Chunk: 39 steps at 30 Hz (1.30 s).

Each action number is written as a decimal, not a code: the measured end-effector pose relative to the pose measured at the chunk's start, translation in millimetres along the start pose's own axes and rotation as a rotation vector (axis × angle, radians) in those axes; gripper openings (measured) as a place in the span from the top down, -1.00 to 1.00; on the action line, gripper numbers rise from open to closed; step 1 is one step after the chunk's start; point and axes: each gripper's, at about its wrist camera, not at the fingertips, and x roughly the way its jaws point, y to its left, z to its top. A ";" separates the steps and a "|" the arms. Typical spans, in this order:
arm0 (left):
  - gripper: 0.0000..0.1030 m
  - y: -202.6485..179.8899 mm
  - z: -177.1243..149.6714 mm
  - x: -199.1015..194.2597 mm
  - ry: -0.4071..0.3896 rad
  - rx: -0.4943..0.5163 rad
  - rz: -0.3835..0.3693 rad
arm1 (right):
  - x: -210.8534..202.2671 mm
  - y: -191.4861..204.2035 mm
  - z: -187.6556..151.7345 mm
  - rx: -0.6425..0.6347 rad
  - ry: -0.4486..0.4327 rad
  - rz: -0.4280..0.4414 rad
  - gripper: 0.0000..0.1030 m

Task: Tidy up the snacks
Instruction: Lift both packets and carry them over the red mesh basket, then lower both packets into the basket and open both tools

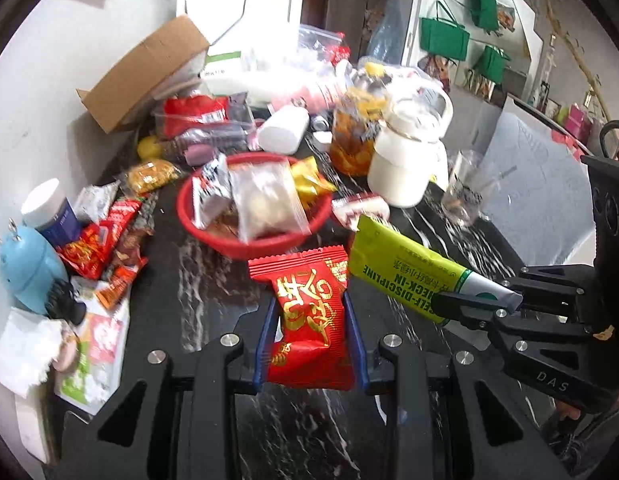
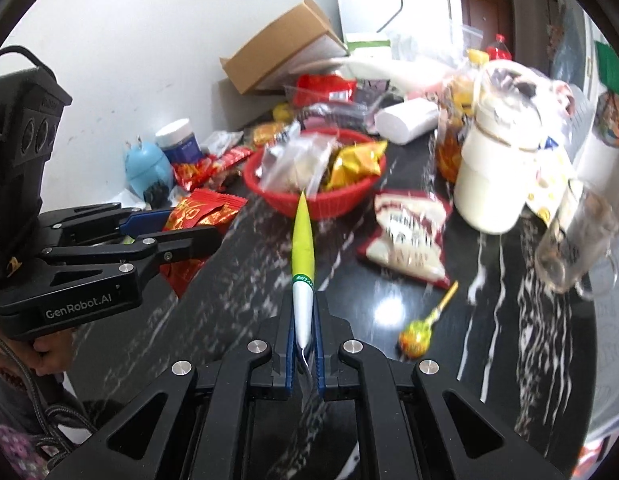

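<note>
My left gripper (image 1: 311, 320) is shut on a red snack packet with gold lettering (image 1: 309, 312), held above the dark marble table just in front of the red basket (image 1: 213, 236). The basket holds several snack bags. My right gripper (image 2: 303, 320) is shut on a lime-green and silver flat packet (image 2: 302, 248), seen edge-on and pointing at the basket (image 2: 349, 204). In the left wrist view the right gripper (image 1: 481, 304) holds the green packet (image 1: 397, 268) to the right of the red one. In the right wrist view the left gripper (image 2: 169, 236) holds the red packet (image 2: 201, 212) at left.
A red-and-white snack bag (image 2: 405, 236) and a lollipop (image 2: 417, 336) lie on the table (image 2: 489, 320). A white jug (image 2: 497, 176), a glass mug (image 2: 573, 240) and an orange-filled jar (image 1: 353, 140) stand at right. Loose red packets (image 1: 97, 240), a blue figurine (image 1: 25, 268) and a cardboard box (image 1: 141, 72) crowd the left.
</note>
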 end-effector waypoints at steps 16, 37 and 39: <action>0.39 47.8 67.5 18.0 -0.096 -0.062 0.029 | 18.4 -8.8 86.0 -0.050 -0.100 -0.024 0.85; 0.39 68.2 143.0 126.7 -0.007 -0.022 -0.017 | 108.0 -53.3 141.7 -0.045 -0.039 -0.023 0.85; 0.39 71.7 144.5 139.7 0.026 -0.024 -0.034 | 114.6 -54.6 141.0 -0.041 -0.026 -0.021 0.85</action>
